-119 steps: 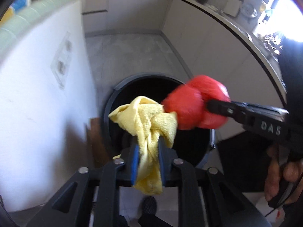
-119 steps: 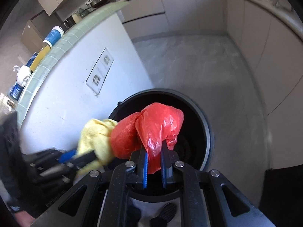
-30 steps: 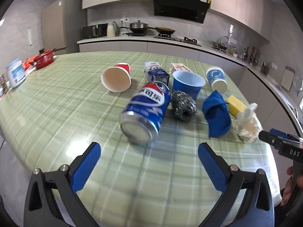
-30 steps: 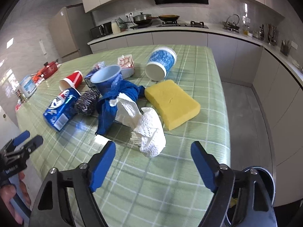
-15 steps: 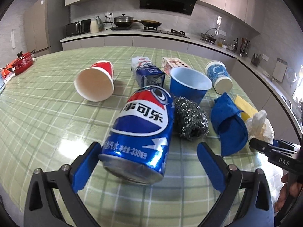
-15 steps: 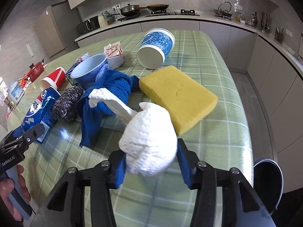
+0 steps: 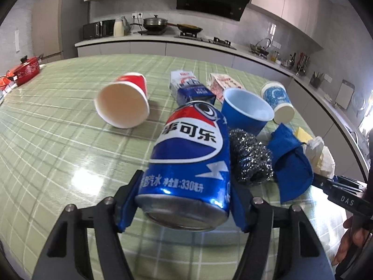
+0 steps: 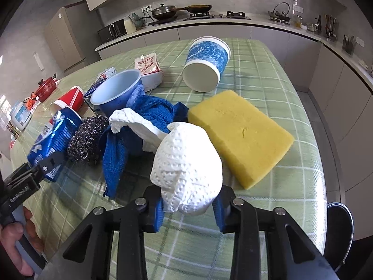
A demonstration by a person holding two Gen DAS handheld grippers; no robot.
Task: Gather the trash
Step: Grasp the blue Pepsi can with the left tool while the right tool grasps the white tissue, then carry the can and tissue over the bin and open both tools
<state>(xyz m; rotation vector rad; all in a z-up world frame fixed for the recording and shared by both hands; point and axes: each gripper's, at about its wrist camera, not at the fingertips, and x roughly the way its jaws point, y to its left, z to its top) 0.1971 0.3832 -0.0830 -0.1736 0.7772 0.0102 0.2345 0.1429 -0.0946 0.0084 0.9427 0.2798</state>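
Observation:
My left gripper (image 7: 184,207) is shut on a blue Pepsi can (image 7: 188,154) that lies on its side on the green checked table (image 7: 58,158). The can also shows in the right wrist view (image 8: 52,140) at the left. My right gripper (image 8: 188,207) is shut on a crumpled white paper towel (image 8: 186,165); the towel shows in the left wrist view (image 7: 320,156) at the right edge. A dark trash bin (image 8: 339,224) stands on the floor past the table's right corner.
On the table lie a red paper cup (image 7: 123,105), a blue bowl (image 7: 247,112), a steel scourer (image 7: 250,156), a blue cloth (image 7: 291,163), a yellow sponge (image 8: 240,133), a blue patterned cup (image 8: 206,63), a milk carton (image 7: 191,88) and a snack packet (image 8: 149,70).
Both grippers moved forward and closed: the left pads now clamp the Pepsi can, the right pads clamp the paper towel. Earlier, cloth and red bag were held over the bin.

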